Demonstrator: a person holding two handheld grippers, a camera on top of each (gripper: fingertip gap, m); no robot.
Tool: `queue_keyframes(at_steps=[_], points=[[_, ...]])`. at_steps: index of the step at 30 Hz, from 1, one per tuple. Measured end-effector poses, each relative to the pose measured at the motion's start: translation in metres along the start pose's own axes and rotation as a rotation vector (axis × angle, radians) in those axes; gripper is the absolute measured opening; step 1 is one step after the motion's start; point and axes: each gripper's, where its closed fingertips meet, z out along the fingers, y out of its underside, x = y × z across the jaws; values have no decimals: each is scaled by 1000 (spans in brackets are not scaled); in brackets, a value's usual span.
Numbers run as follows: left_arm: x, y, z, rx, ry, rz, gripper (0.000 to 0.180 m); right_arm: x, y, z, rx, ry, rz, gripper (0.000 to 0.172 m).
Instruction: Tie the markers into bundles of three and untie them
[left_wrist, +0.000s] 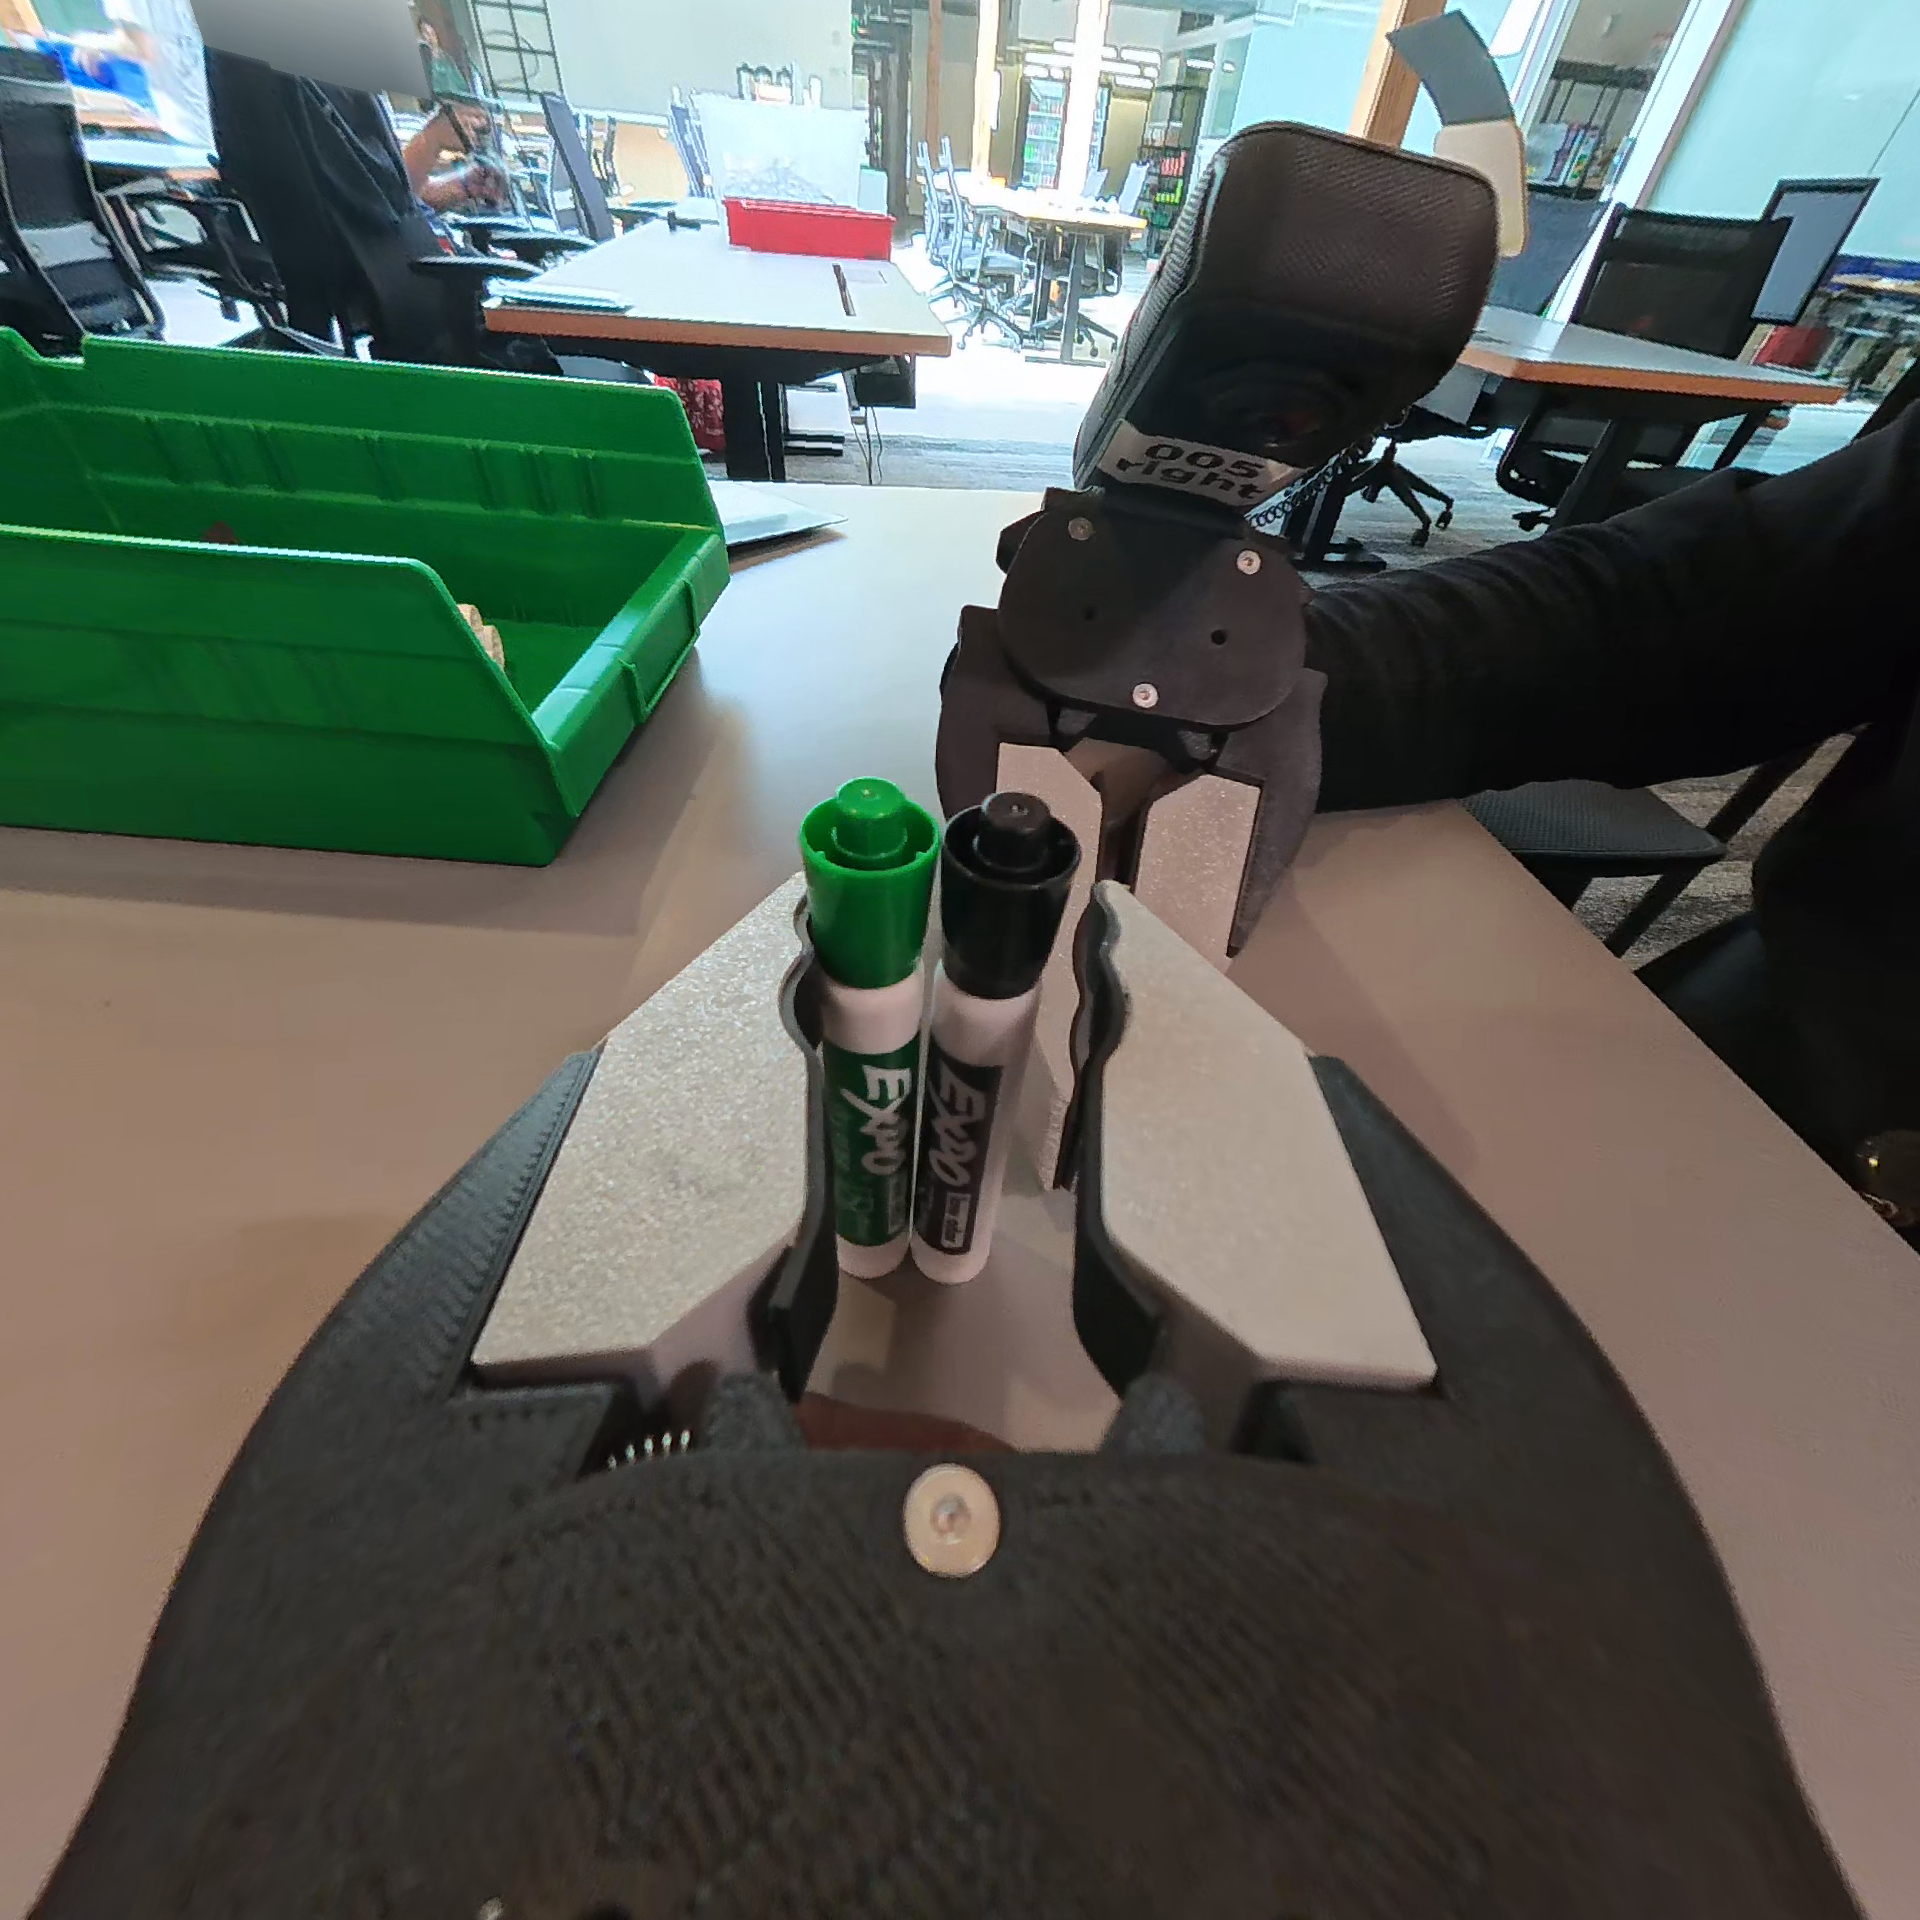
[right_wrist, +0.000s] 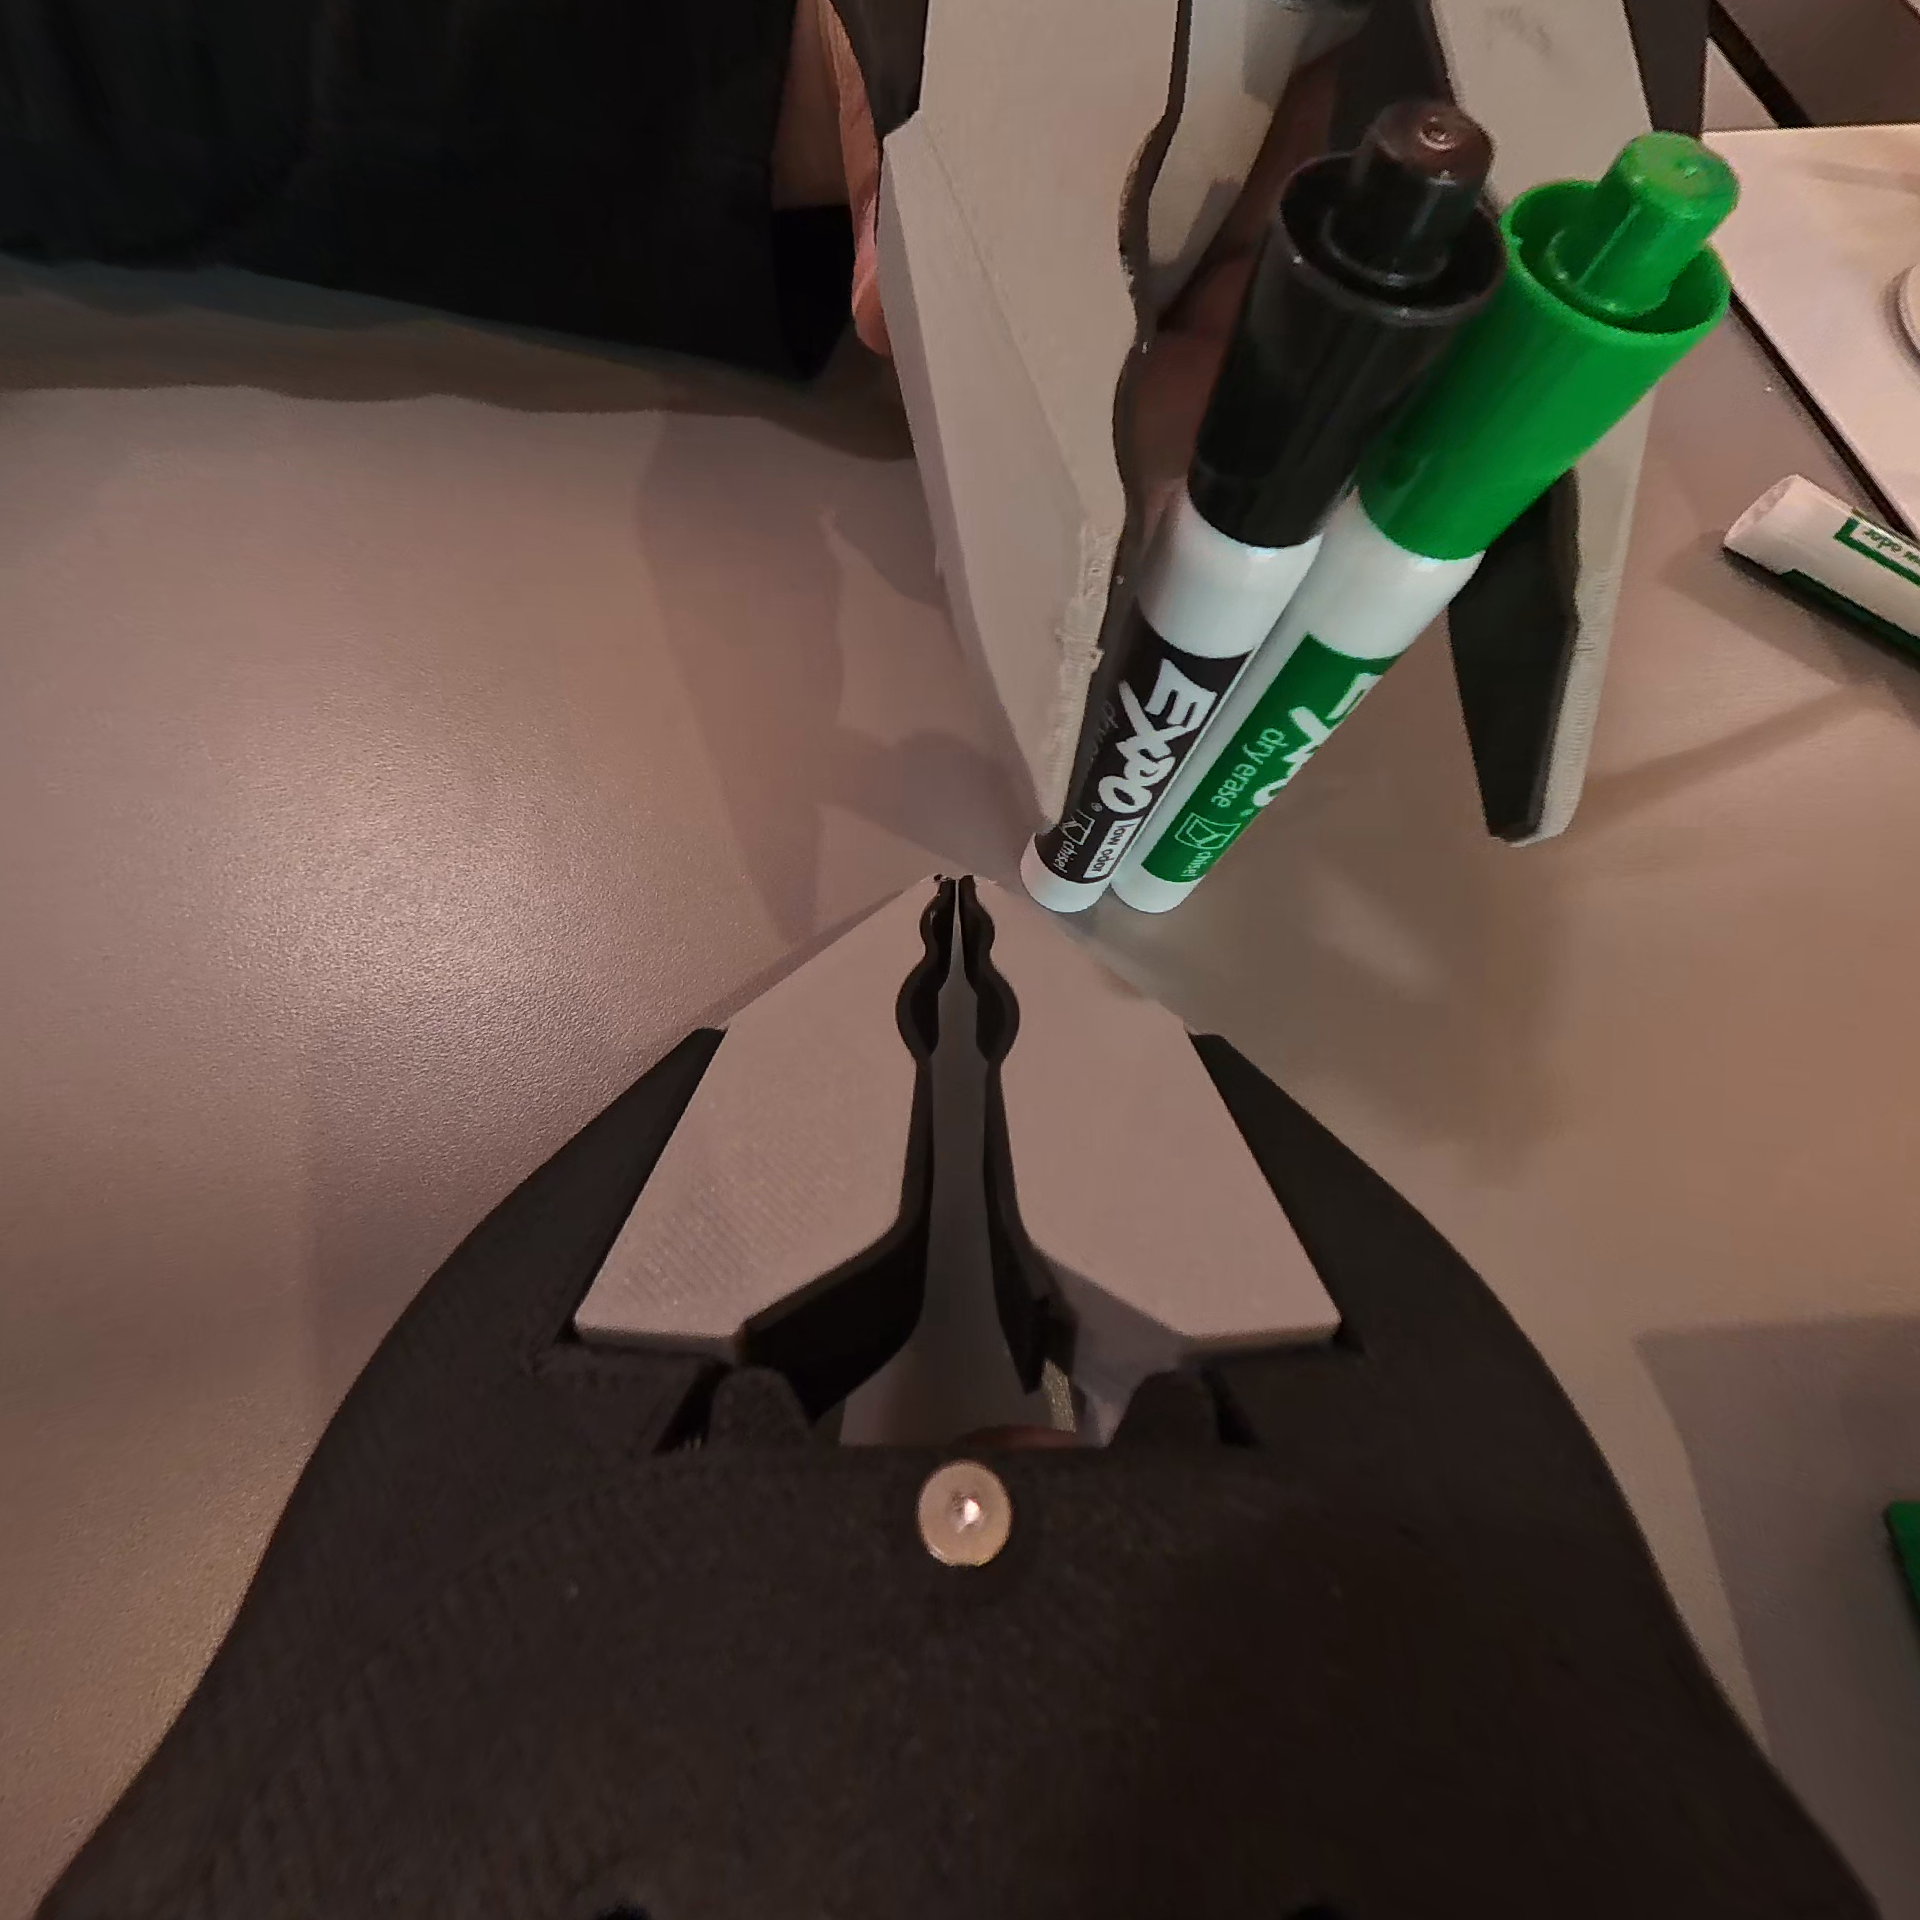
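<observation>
- Left wrist view: at frame centre, the left gripper (left_wrist: 945, 935) stands wide open around an upright green marker (left_wrist: 868, 1023) and black marker (left_wrist: 982, 1039); a gap shows beside the black one.
- Right wrist view: the right gripper (right_wrist: 954, 883) sits closed on nothing at centre; both markers stand upper right on the table (right_wrist: 416, 727).

A green-capped white whiteboard marker (left_wrist: 865, 1081) carries a green label band with white brand lettering and small print along its barrel. The black-capped white whiteboard marker (left_wrist: 964, 1117) touching it has a black label band, also with white lettering and small boxed print near its end. A white rectangular sticker (left_wrist: 1195, 473) with black characters sits on the black camera housing above the right claw (right_wrist: 954, 883). Another white marker barrel (right_wrist: 1829, 566), lying on the grey surface (right_wrist: 416, 727), shows green print.
</observation>
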Motion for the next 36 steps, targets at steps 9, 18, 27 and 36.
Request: queue_keyframes(at_steps=[9, 18, 27, 36], points=[[-1, -1, 3, -1, 9, -7, 51, 0, 0, 0, 1, 0, 1, 0], [1, 0, 4, -9, 36, -12, 51, 0, 0, 0, 1, -3, 1, 0], [1, 2, 9, -33, 107, -26, 55, 0, -1, 0, 6, -3, 4, 0], [0, -1, 6, -8, 111, -25, 52, 2, -4, -3, 36, -11, 35, 0]])
